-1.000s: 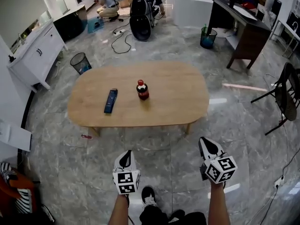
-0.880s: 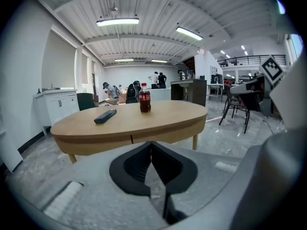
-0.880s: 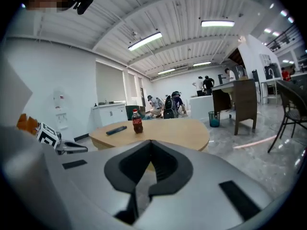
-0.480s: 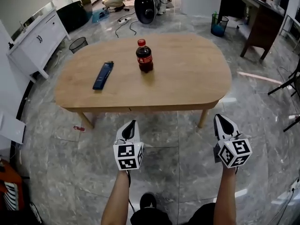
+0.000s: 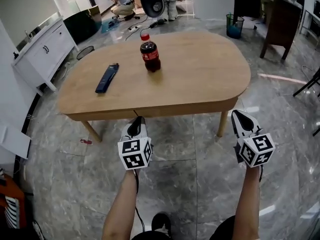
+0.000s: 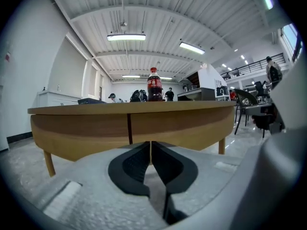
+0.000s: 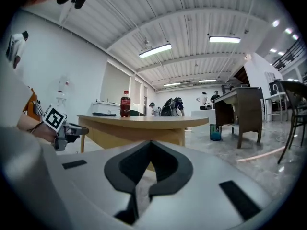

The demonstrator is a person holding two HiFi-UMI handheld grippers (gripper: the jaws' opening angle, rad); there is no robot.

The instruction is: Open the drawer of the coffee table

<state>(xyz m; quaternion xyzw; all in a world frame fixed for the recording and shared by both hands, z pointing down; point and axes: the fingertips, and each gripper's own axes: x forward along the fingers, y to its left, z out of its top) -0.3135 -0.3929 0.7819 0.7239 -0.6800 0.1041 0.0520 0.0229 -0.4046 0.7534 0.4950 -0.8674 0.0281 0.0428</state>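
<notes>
left arm: bare forearm stretched forward; left gripper [image 5: 138,119] points about level at the near edge of the coffee table [image 5: 165,109], marker cube up.
right arm: held the same way, well to the right; right gripper [image 5: 236,115] points past the table leg [image 5: 221,125].
left tongs: pads pressed together, nothing between them.
right tongs: also closed, empty.
drawer [image 6: 160,127]: shut, flush in the table's near apron; a dark vertical seam [image 6: 129,128] marks its edge, straight ahead of the left tips.
only in head view: the tabletop, with a cola bottle [image 5: 149,56] upright and a dark flat remote-like bar [image 5: 107,77] to its left.
only in left gripper view: the apron seam up close; contact with it cannot be told.
only in right gripper view: the left gripper seen from the side, a dark desk [image 7: 244,104] and a bin [image 7: 215,132].
</notes>
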